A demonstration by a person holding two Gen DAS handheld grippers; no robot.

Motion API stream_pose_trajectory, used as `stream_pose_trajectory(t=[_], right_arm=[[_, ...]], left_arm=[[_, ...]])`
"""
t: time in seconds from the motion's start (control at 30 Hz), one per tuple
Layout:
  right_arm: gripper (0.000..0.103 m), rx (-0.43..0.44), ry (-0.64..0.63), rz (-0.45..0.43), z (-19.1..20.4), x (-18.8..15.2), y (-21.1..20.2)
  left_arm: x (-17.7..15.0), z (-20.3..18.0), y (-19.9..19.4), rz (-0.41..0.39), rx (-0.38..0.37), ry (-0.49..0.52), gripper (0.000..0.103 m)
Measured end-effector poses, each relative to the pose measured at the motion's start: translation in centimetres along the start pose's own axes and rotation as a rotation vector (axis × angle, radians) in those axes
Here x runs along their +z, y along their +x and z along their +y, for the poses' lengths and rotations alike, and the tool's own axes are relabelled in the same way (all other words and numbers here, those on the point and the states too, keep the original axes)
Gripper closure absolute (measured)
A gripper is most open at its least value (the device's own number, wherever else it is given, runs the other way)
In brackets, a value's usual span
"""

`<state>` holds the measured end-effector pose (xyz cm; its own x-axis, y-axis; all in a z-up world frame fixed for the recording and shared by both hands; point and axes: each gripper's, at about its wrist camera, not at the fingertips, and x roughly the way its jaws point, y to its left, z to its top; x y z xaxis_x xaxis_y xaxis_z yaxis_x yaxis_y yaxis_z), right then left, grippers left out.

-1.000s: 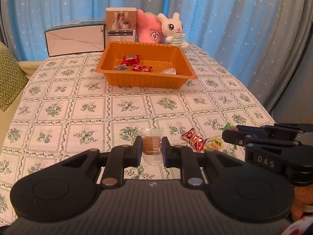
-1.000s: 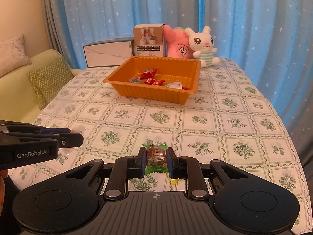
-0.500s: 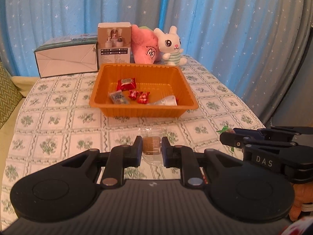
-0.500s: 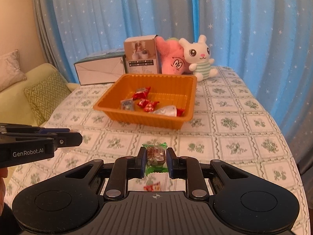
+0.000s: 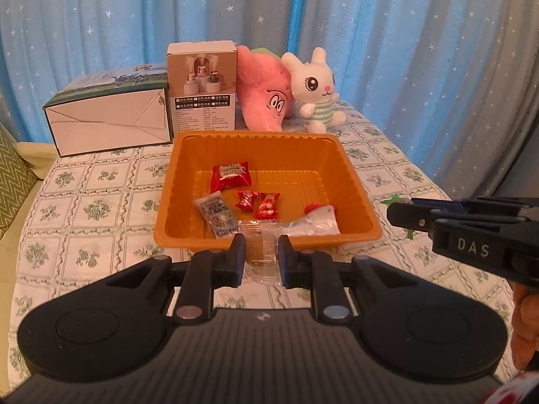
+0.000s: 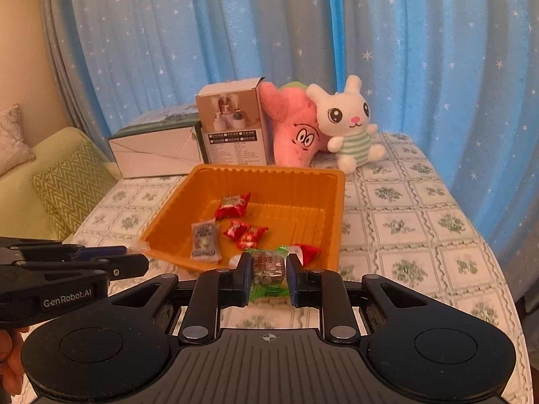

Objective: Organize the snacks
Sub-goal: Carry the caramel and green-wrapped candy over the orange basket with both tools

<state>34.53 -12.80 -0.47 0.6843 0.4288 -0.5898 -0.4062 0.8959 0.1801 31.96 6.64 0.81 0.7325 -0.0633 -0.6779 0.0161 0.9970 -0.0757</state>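
The left gripper [image 5: 261, 256] has its jaws clenched on a brown snack in a clear crinkly wrapper [image 5: 262, 252], held at the near rim of the ribbed orange plastic tray [image 5: 353, 181]. The right gripper [image 6: 268, 274] grips a dark block candy in a green-edged wrapper [image 6: 268, 266] at that same rim. Glossy red wrapped sweets [image 5: 257, 201] lie on the tray's floor.

Orange tray [image 5: 353, 181], near rim: hidden at 6 o'clock behind the left gripper [image 5: 261, 254] and its clear-wrapped snack [image 5: 261, 252].
Clear packet [image 5: 316, 222]: contents too unclear to tell.
Grey sachet [image 6: 203, 240]: print blurred, unreadable.
Green cushion [image 5: 13, 165]: cut off at 9 o'clock.
Hand [image 5: 524, 330]: only fingers show, cut off at 3 o'clock.
Product box [image 5: 201, 87]: small print unreadable.
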Motion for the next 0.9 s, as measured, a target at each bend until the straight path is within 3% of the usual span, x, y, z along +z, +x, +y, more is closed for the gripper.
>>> stream_pose_trajectory(t=[0.43,0.7,0.8,0.9], right_arm=[[0.081,0.011,0.091,0.051,-1.6,4.5,7.1],[0.081,0.016,0.128,0.056,-2.1,5.8,9.1],[0.081,0.02,0.136,0.066,-2.2,5.8,9.5],[0.081,0.022,0.141,0.069,-2.3,5.7,9.5]], left_arm=[[4.6,2.6,6.2,0.015,-0.041,-0.041,0.085],[5.6,2.6,9.0,0.039,-0.051,-0.029,0.085],[5.8,2.5,9.6,0.048,-0.057,-0.032,0.074],[5.7,2.6,9.3,0.042,-0.041,-0.032,0.074]])
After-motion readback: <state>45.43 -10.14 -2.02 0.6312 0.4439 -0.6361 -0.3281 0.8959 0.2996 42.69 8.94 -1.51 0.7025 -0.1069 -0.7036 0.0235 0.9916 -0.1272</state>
